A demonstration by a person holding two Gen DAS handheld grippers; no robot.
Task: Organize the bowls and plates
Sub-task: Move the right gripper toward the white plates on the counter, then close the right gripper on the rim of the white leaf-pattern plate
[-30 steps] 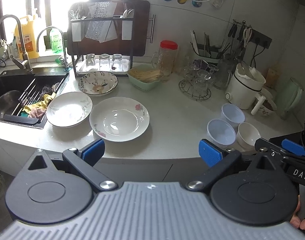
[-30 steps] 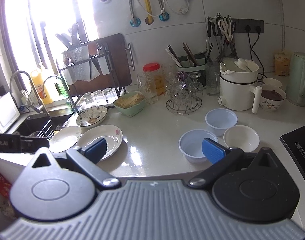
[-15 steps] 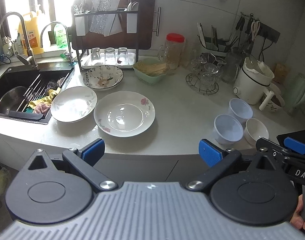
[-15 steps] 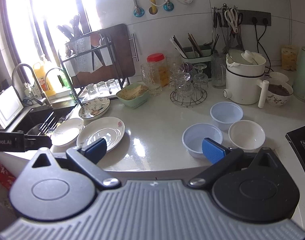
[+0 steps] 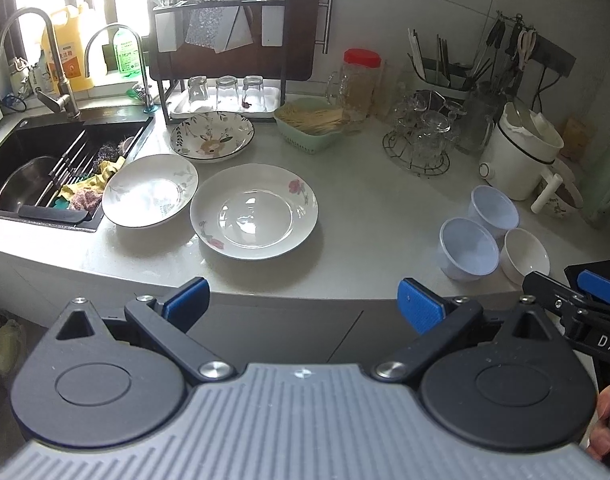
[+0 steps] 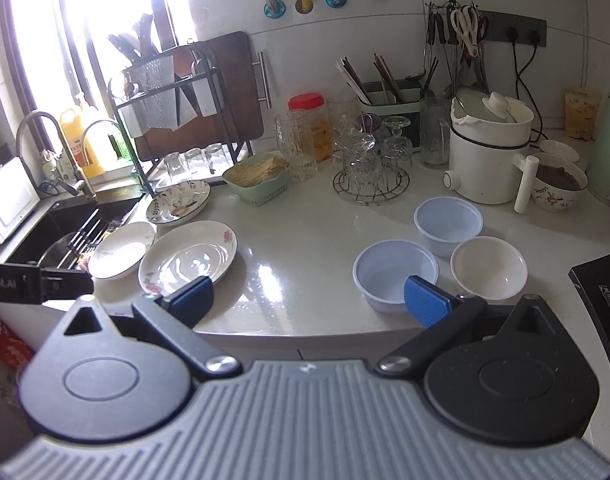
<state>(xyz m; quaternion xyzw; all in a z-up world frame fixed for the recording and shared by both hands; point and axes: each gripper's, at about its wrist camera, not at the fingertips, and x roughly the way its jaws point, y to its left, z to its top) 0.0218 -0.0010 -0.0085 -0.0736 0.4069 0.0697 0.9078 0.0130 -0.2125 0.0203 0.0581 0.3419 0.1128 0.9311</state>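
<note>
In the left wrist view, the left gripper (image 5: 303, 300) is hanging in front of the bench (image 5: 365, 208) with its jaws spread wide and nothing between them. Three plates are lying apart on the bench: a rose plate (image 5: 253, 211) in the middle, a plain plate (image 5: 150, 190) just beside it next to the sink (image 5: 33, 148), and a deer plate (image 5: 212, 135) behind them. Three bowls are standing close together at the right: two bluish bowls (image 5: 469, 248) and a white bowl (image 5: 525, 255). Nothing is stacked yet, so the task seems to be only at its start; all plates and bowls are waiting to be gathered. At the right edge the right gripper (image 5: 593, 304) is showing the letters "DAS", with the rest cut off. The yellow jug (image 5: 65, 56) and the green bottle (image 5: 127, 52) by the window are carrying labels, but the writing is too small to read.

In the right wrist view, the right gripper (image 6: 309, 300) is also released, its jaws wide apart and empty, near the closest bluish bowl (image 6: 395, 272). The white bowl (image 6: 489, 267) and the other bluish bowl (image 6: 449, 220) are sitting just behind it. The plates are lying to the left, still unstacked. On the left gripper (image 6: 37, 282), the text "obot.AI" is readable. The black cooktop (image 6: 601, 300) at the right has a small print that cannot be read.
</note>
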